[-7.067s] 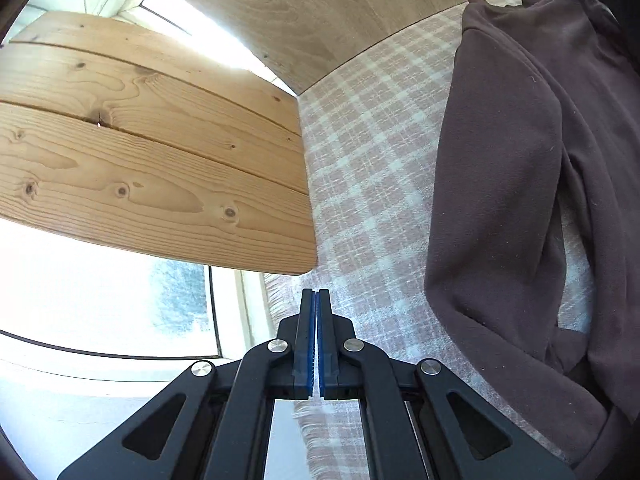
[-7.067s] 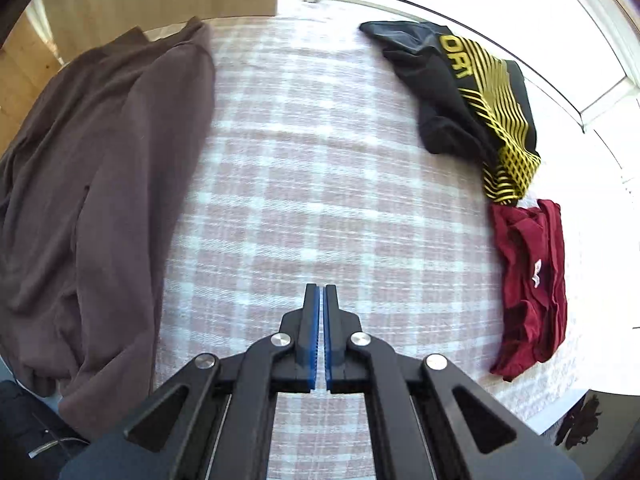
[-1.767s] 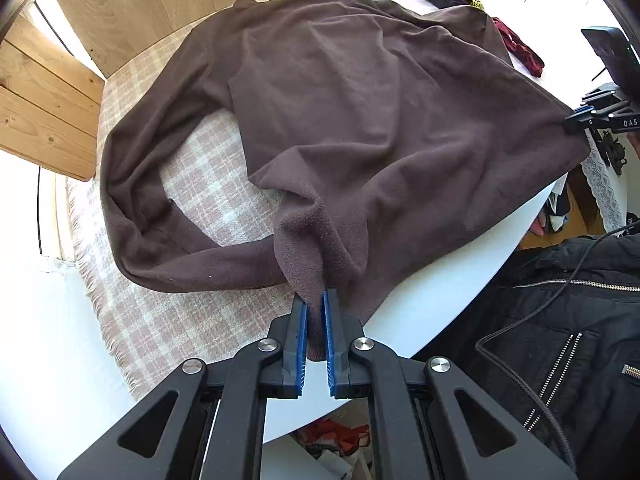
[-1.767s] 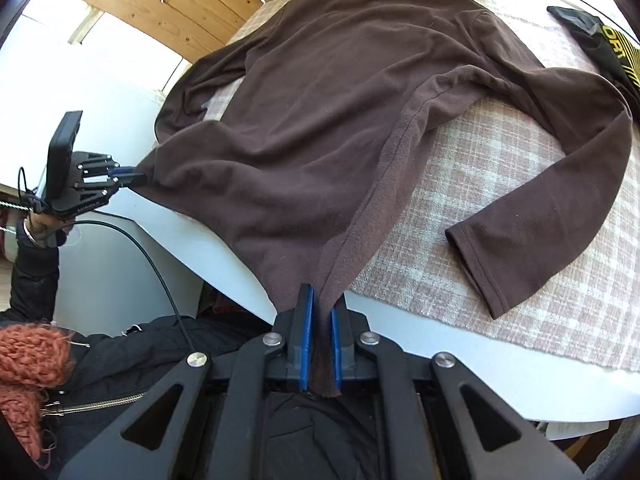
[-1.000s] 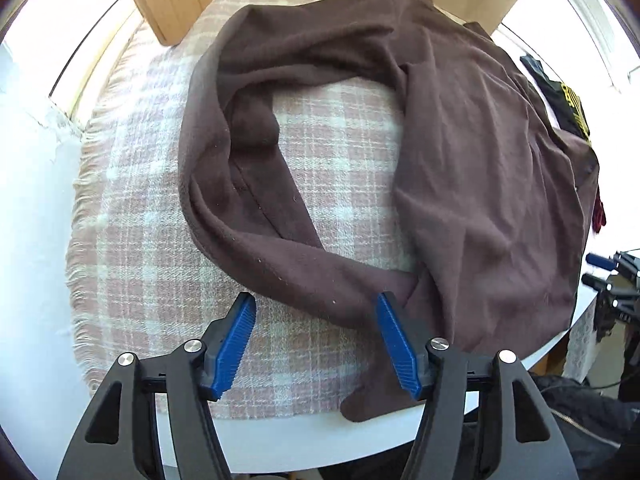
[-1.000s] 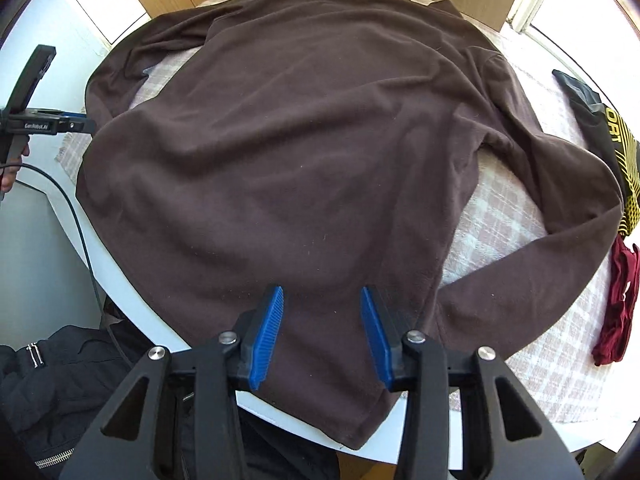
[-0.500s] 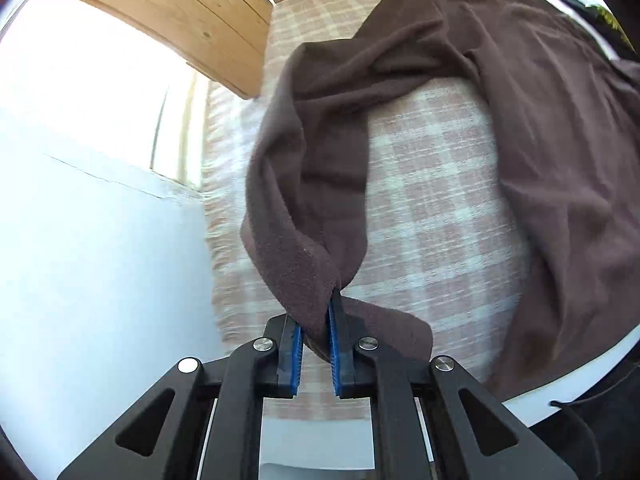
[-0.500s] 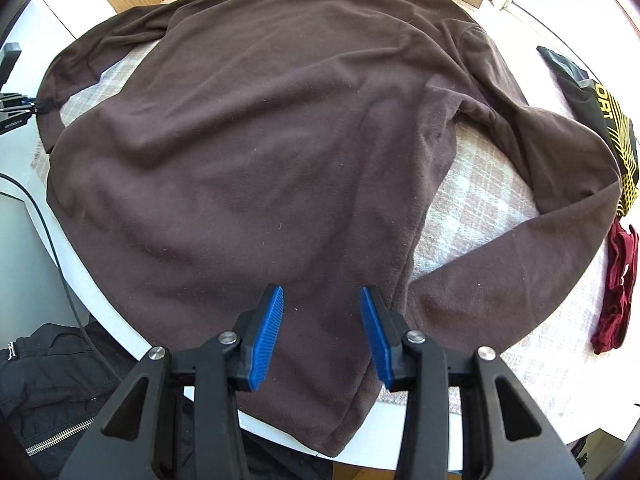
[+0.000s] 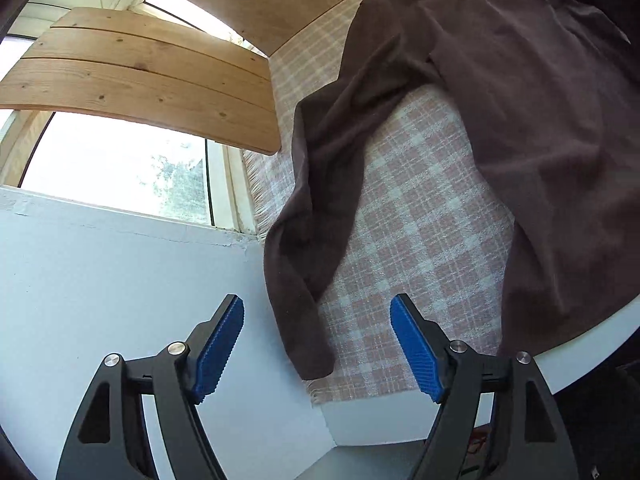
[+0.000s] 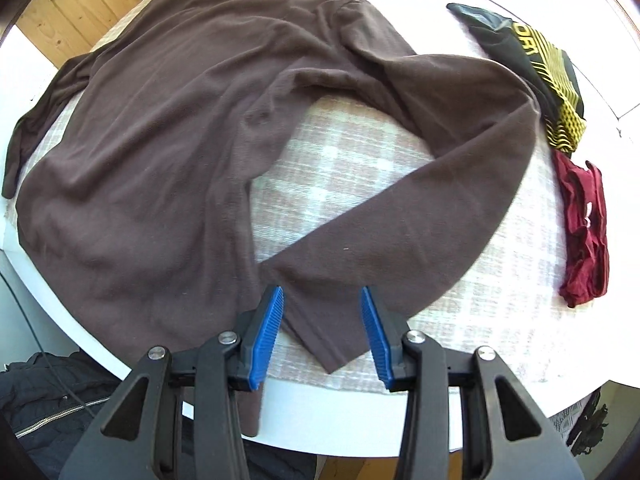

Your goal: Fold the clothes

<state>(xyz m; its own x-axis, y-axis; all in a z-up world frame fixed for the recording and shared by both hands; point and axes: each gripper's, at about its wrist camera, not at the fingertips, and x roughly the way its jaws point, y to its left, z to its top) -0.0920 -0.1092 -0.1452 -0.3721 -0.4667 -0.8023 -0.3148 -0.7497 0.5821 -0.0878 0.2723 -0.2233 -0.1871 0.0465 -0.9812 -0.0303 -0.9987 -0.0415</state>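
A brown long-sleeved sweater [image 10: 172, 128] lies spread on the checked cloth [image 10: 344, 168] of a round white table. One sleeve [image 9: 316, 216] runs down the cloth's left side in the left wrist view, its cuff lying near the fringe. My left gripper [image 9: 318, 340] hovers just short of that cuff, jaws opening wide, nothing between them. The other sleeve [image 10: 452, 200] curves round to the table's front edge. My right gripper [image 10: 322, 328] is open above its cuff [image 10: 332, 332], blue pads apart on either side and not pressing it.
A black and yellow garment [image 10: 532, 60] and a dark red one [image 10: 586, 236] lie at the table's right side. Wooden slats [image 9: 144, 80] and a window stand to the left. A black jacket [image 10: 48, 396] lies below the front edge.
My left gripper let go of the sleeve end, opened wide and drew back; the sleeve now lies on the cloth. The right gripper slid right, from the hem to the other sleeve's cuff.
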